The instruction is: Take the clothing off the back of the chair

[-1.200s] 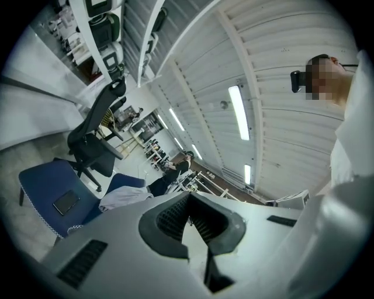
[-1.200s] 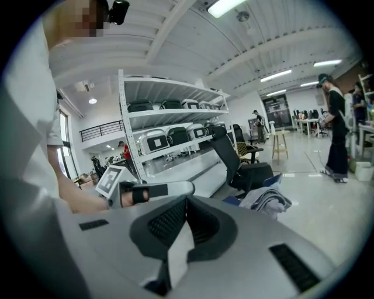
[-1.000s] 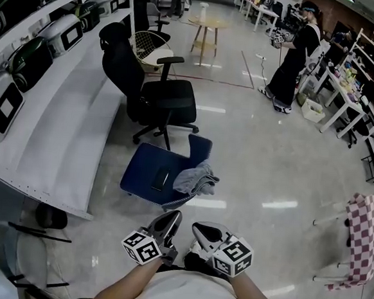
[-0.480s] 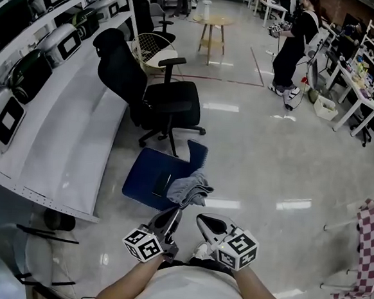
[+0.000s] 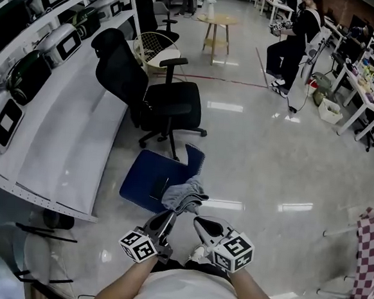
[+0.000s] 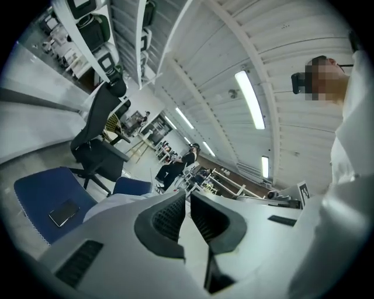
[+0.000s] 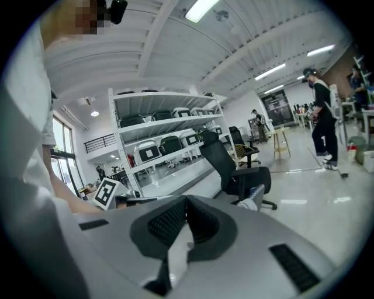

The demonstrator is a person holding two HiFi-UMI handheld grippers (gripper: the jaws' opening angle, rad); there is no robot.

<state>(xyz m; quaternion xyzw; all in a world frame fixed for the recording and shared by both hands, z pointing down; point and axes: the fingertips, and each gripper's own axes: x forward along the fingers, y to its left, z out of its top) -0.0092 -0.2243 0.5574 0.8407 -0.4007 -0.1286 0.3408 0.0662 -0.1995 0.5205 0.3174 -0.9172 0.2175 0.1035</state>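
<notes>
Approach step: left gripper and right gripper, jaws together and empty, hover near the clothing on the chair; next, open them

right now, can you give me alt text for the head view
Seen from above, grey clothing lies on a blue chair, with a phone on the seat. Just below, the left gripper and right gripper, both shut and empty, point toward it. A black chair stands beyond, by a white shelf.
</notes>
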